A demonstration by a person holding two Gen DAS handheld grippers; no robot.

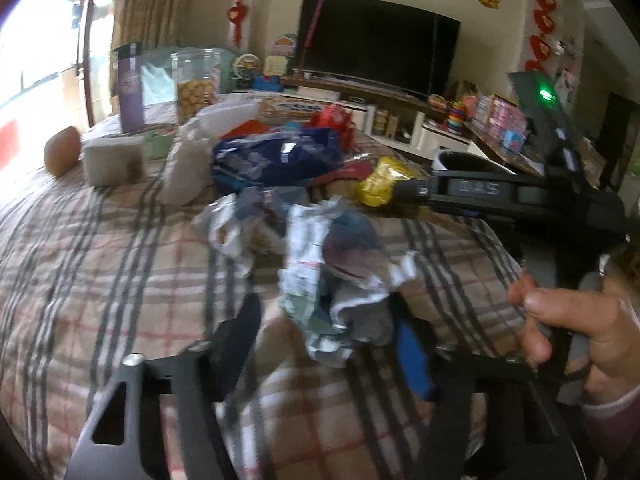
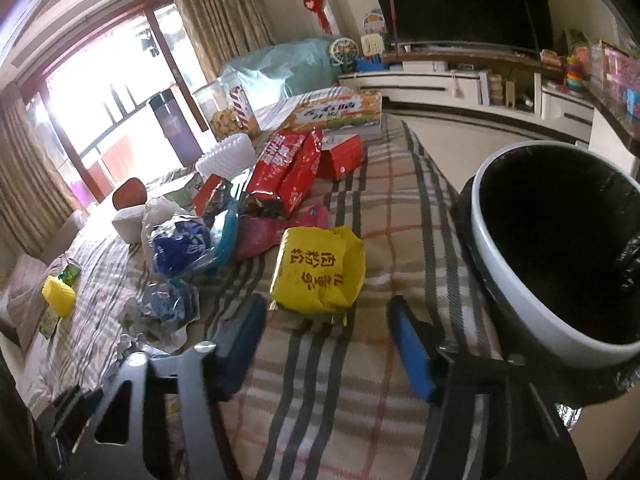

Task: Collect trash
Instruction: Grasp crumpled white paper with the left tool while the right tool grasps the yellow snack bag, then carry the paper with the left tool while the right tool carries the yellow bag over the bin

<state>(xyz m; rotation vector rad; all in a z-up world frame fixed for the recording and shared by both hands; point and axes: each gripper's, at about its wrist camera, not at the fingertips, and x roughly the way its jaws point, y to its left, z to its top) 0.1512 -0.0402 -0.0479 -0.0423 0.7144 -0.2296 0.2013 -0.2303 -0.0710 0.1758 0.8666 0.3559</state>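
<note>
1. The left gripper is clutching one crumpled wrapper above the plaid tablecloth.
2. The right gripper is gaping wide, empty, facing one yellow packet.
3. One black-lined bin is standing beside two red snack bags.

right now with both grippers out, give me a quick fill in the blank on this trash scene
1. The left gripper is closed on a crumpled ____ wrapper.
2. The right gripper is ____, with nothing between its fingers.
3. Just ahead of the right gripper lies a ____ packet printed with dark characters.
4. The white bin at the table's edge has a ____ liner.

Missing words: white; open; yellow; black
</note>
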